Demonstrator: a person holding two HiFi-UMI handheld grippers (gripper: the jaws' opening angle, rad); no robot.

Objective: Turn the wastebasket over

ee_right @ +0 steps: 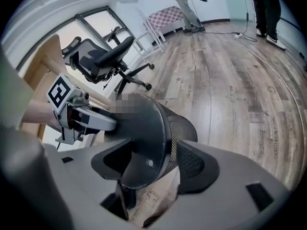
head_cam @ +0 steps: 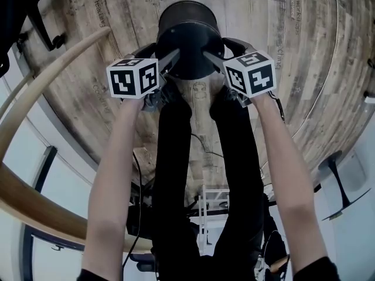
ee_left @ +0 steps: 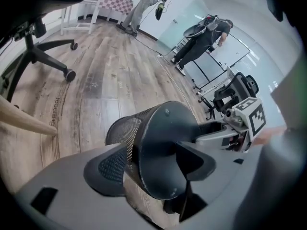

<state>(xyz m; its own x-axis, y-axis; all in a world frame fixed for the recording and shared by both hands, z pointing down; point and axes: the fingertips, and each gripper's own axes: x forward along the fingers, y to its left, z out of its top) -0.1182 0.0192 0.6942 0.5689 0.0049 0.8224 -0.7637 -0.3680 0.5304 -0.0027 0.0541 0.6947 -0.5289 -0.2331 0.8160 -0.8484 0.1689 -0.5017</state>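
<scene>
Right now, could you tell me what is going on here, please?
A person holds a gripper in each hand. The left gripper and the right gripper are each clamped on the base edge of a black mesh wastebasket, one from each side. It is tipped, with its solid base towards the person.

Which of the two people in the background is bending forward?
The person in dark clothes, leaning over; the other person, in grey trousers, stands upright.

Black clothes and two grey grabbers
The person wears black trousers (head_cam: 176, 174) and short black sleeves (head_cam: 316, 271). The left gripper (ee_left: 153, 164) and right gripper (ee_right: 156, 162) are grey with black pads (ee_left: 108, 169), and each has a white cube (head_cam: 133, 76) with black square marks.
</scene>
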